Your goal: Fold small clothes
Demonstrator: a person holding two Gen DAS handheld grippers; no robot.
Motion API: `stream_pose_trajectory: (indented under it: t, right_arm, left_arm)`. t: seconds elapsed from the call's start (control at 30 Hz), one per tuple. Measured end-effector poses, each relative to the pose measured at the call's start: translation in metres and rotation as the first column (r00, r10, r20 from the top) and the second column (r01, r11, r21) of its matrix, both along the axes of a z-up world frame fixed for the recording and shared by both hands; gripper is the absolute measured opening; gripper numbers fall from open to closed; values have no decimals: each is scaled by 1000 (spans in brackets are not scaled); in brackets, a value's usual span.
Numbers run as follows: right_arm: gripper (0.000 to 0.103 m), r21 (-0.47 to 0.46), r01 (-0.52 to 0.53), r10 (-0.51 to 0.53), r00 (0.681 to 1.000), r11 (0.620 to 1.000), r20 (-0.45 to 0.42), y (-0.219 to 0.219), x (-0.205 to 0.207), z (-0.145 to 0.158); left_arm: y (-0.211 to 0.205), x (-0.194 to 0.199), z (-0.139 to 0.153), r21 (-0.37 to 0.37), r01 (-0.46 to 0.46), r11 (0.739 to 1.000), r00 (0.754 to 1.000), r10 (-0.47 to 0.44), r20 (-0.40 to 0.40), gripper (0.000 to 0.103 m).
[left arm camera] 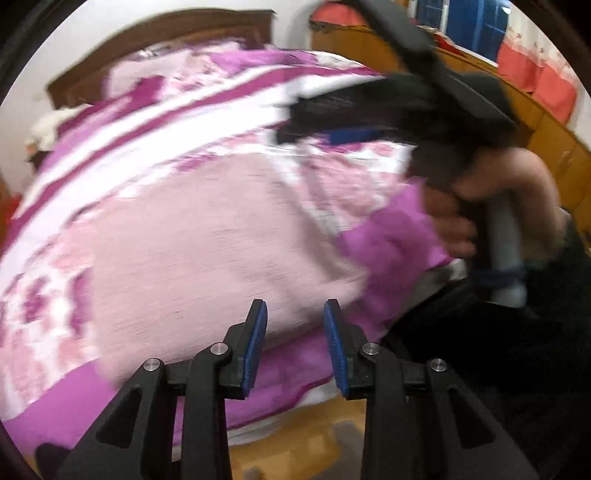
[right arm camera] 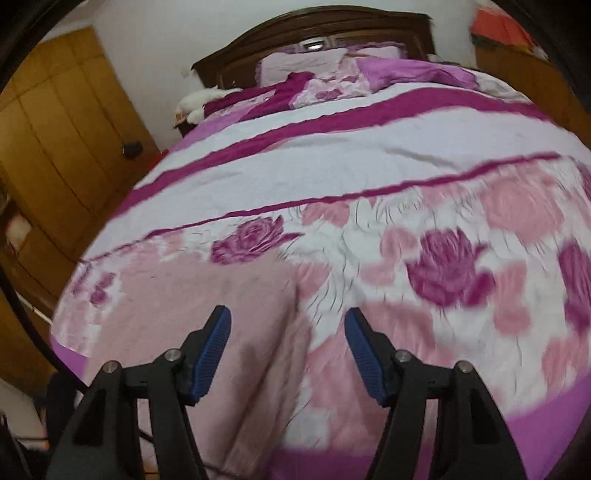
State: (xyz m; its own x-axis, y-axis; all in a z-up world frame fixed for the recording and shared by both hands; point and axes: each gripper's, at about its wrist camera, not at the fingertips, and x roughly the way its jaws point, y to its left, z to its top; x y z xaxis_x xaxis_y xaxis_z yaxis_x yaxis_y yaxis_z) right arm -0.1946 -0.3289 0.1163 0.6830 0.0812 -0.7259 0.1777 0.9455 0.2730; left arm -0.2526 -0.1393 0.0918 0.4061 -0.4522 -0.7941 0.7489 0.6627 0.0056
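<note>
A pale pink knitted garment (left arm camera: 221,240) lies flat on the flowered bedspread (left arm camera: 92,332), near the bed's front edge. My left gripper (left arm camera: 296,332) hovers over the garment's near edge; its blue pads stand a small gap apart with nothing between them. In the right wrist view the same garment (right arm camera: 229,317) lies low and left, with a fold edge running down its right side. My right gripper (right arm camera: 288,343) stands open above that edge, its pads clear of the cloth. The right gripper (left arm camera: 369,110) also shows blurred at the upper right of the left wrist view, held by a hand (left arm camera: 480,192).
The bed fills both views, with pillows (right arm camera: 303,62) and a dark headboard (right arm camera: 314,26) at the far end. A wooden wardrobe (right arm camera: 62,140) stands to the left of the bed. Wooden floor (left arm camera: 303,443) shows below the bed's front edge.
</note>
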Motion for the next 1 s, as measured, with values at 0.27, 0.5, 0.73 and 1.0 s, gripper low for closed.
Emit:
stream_pose_trajectory:
  t: [0.27, 0.5, 0.73, 1.0]
  right_arm:
    - [67, -91, 73, -71, 997, 993, 25, 40, -29, 9]
    - [67, -167, 14, -35, 992, 986, -121, 79, -33, -23]
    - [71, -251, 12, -73, 969, 968, -234, 94, -48, -53]
    - [74, -291, 44, -112, 969, 956, -222, 100, -57, -32]
  left_arm:
    - [61, 3, 3, -17, -105, 994, 992, 106, 74, 8]
    - [101, 24, -5, -68, -157, 985, 987, 160, 31, 8]
    - [117, 52, -39, -114, -170, 979, 928, 120, -353, 8]
    - [117, 53, -53, -101, -195, 976, 913, 143, -382, 8]
